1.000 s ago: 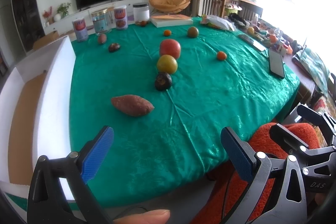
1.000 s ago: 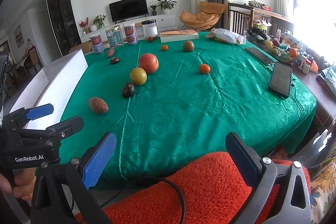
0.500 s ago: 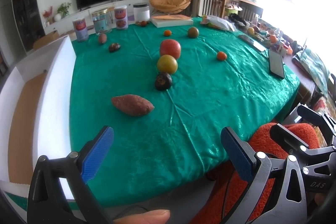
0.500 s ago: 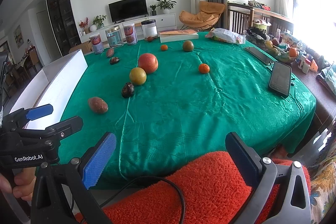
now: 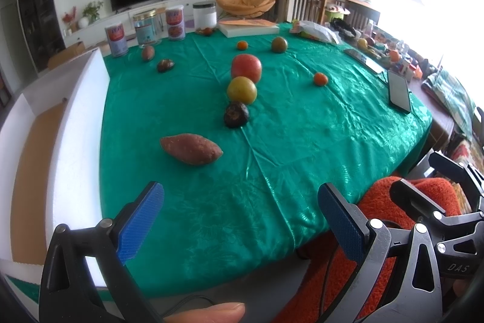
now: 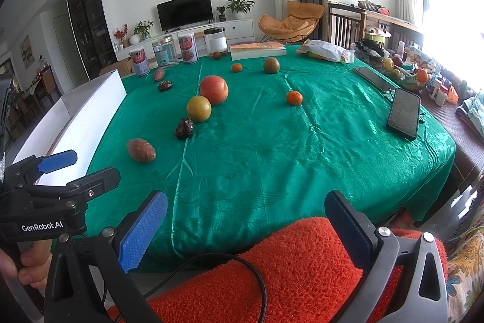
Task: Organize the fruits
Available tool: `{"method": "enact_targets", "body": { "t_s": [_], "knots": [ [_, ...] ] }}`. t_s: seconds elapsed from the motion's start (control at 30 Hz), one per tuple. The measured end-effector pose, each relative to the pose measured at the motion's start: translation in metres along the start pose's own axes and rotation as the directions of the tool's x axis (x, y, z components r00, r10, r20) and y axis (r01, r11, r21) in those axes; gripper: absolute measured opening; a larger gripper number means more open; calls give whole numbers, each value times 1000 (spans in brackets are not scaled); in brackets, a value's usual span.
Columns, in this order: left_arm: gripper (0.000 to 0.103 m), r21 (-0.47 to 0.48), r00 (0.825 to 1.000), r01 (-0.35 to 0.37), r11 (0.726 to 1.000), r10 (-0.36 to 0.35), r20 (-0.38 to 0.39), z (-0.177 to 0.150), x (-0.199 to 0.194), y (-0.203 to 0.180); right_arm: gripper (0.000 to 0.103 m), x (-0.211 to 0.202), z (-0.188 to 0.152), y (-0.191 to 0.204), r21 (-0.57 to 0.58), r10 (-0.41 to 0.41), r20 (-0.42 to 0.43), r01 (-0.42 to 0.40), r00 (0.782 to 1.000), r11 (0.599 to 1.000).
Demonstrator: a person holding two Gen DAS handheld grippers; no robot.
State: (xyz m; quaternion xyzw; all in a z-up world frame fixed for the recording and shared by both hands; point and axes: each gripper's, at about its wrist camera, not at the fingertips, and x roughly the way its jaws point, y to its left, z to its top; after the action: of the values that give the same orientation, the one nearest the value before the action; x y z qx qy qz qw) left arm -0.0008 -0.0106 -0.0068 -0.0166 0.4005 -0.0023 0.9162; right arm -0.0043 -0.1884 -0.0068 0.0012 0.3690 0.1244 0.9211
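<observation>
A: Grippers first. What state do you read?

B: Your left gripper (image 5: 240, 217) has its blue pads spread wide with nothing between them; it hangs over the near edge of the green tablecloth (image 5: 302, 141). Your right gripper (image 6: 245, 227) is likewise spread and empty, held above an orange towel (image 6: 287, 262) short of the table.

A: Where do you find the fruit?

B: From your left wrist view, a sweet potato (image 5: 191, 149) lies nearest, at 11 o'clock from the gripper. Beyond it, toward 12 o'clock, a dark wrinkled fruit (image 5: 236, 114), a yellow-green fruit (image 5: 242, 90) and a red apple (image 5: 246, 68) form a line, each just beside the next. A small orange (image 5: 320, 79) sits apart at 1 o'clock. Farther back you have a second small orange (image 5: 242, 45) and a green-brown fruit (image 5: 279, 44).

A: And the surroundings?

B: A white box (image 5: 75, 141) runs along the table at 9 o'clock. Three cans (image 5: 145, 31) and a white jar (image 5: 204, 15) stand at the far edge. A phone (image 6: 404, 113) lies at 2 o'clock in your right wrist view.
</observation>
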Motion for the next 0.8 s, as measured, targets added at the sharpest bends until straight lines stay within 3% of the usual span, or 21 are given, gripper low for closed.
{"method": "enact_targets", "body": {
  "t_s": [0.33, 0.37, 0.43, 0.5, 0.57, 0.63, 0.67, 0.7, 0.73, 0.8],
  "knots": [
    [102, -3, 1000, -5, 1000, 5, 8, 0, 0, 2, 103, -3, 4, -2, -41, -15, -8, 14, 1000, 999],
    [102, -8, 1000, -8, 1000, 8, 12, 1, -1, 4, 103, -12, 9, -6, -70, -36, 6, 36, 999, 997],
    [102, -16, 1000, -13, 1000, 13, 22, 3, -3, 9, 103, -43, 29, -22, -142, -152, 67, 160, 986, 977],
    [102, -20, 999, -25, 999, 26, 29, 6, -5, 15, 103, -82, 55, -40, -236, -319, 133, 343, 938, 909],
    [102, -30, 999, -35, 999, 36, 37, 8, -7, 21, 103, -122, 85, -52, -325, -476, 212, 520, 854, 790],
    [102, -52, 998, -40, 998, 43, 44, 8, -8, 27, 103, -148, 105, -52, -403, -562, 262, 618, 785, 675],
    [102, -63, 998, -41, 997, 44, 42, 7, -7, 30, 103, -152, 111, -49, -438, -571, 264, 624, 778, 647],
    [102, -72, 998, -41, 997, 44, 33, 6, -5, 32, 103, -152, 112, -44, -465, -548, 251, 596, 798, 655],
    [102, -80, 999, -42, 996, 44, 20, 4, -2, 33, 103, -147, 111, -40, -479, -493, 224, 536, 841, 695],
    [102, -81, 999, -47, 996, 45, -19, 1, 5, 33, 103, -123, 101, -35, -443, -331, 135, 356, 934, 823]
  ]
}}
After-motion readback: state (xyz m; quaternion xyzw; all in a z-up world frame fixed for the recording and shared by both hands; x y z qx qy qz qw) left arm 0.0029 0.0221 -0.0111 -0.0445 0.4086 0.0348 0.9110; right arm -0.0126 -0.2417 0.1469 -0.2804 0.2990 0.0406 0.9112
